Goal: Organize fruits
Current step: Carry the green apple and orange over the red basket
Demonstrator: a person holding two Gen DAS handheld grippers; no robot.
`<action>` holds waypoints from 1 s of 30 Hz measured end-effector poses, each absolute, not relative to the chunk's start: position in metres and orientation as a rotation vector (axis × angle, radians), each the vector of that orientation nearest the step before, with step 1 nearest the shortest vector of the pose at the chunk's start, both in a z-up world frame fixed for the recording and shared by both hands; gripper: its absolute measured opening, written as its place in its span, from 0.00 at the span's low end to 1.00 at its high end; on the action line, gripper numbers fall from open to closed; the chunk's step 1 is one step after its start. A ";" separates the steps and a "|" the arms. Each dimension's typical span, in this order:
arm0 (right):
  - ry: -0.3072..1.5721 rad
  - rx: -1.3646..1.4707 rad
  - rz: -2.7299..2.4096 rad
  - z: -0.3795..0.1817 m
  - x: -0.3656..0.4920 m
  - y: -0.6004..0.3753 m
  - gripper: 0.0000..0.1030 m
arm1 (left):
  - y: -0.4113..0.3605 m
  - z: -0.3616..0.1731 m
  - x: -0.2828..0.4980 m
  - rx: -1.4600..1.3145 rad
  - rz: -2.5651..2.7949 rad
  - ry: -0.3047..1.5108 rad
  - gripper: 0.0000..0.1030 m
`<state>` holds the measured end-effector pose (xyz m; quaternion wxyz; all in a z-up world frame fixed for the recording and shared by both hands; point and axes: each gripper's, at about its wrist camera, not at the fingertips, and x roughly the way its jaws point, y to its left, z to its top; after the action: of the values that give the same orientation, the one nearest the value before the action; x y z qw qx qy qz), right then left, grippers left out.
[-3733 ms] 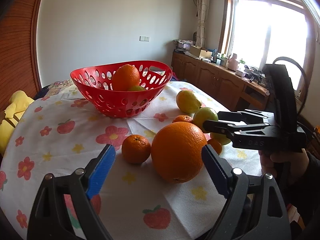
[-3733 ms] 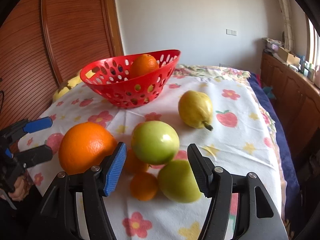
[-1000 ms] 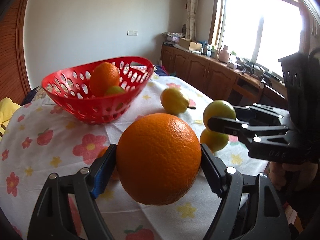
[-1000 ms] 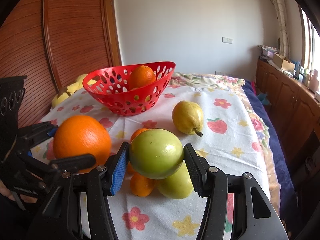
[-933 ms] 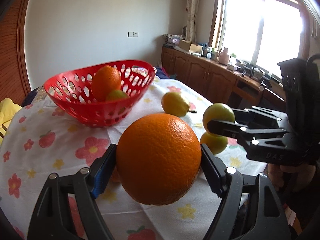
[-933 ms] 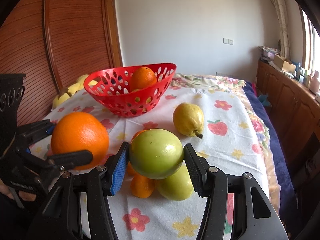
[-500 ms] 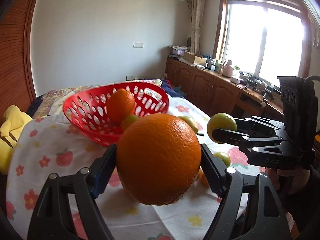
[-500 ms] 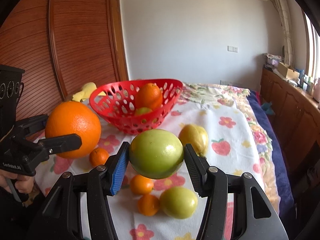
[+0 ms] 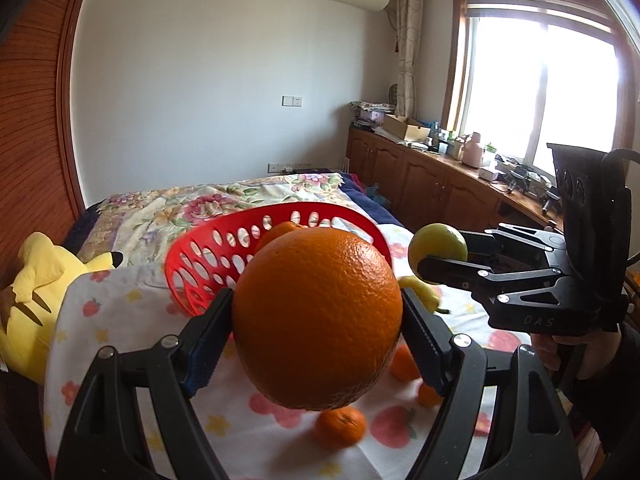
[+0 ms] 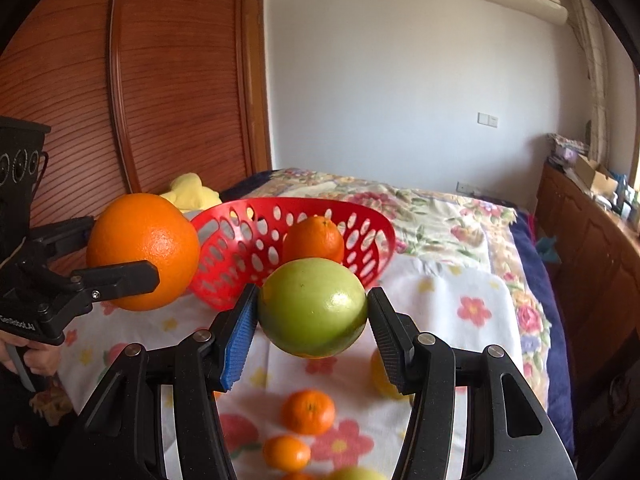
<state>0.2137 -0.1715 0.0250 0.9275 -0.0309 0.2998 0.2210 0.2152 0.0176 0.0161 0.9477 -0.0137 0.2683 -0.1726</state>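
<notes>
While the left hand-held gripper (image 9: pixel 316 320) clamps the large orange (image 9: pixel 317 319) in the air just in front of the red basket (image 9: pixel 224 248), the right hand-held gripper (image 10: pixel 312 316) grips a green apple (image 10: pixel 312 308) aloft near the basket rim. One orange (image 10: pixel 313 239) sits in the basket; small tangerines (image 10: pixel 307 411) lie on the floral cloth (image 10: pixel 448 320) below.
</notes>
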 end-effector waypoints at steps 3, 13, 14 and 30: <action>0.630 -0.092 0.463 0.022 0.234 -0.162 0.55 | 0.025 0.013 0.233 -0.040 -0.335 0.564 0.77; 0.687 -0.136 0.484 0.003 0.280 -0.143 0.55 | 0.032 0.003 0.270 -0.013 -0.319 0.602 0.77; 0.694 -0.138 0.486 0.000 0.283 -0.142 0.55 | 0.033 0.001 0.272 -0.009 -0.319 0.605 0.77; 0.777 -0.158 0.498 -0.028 0.300 -0.131 0.55 | 0.028 -0.006 0.289 0.026 -0.316 0.624 0.77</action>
<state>0.3002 -0.1309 -0.0277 0.8923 -0.0759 0.3745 0.2402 0.2894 0.0277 -0.0056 0.9393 0.0126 0.3057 -0.1550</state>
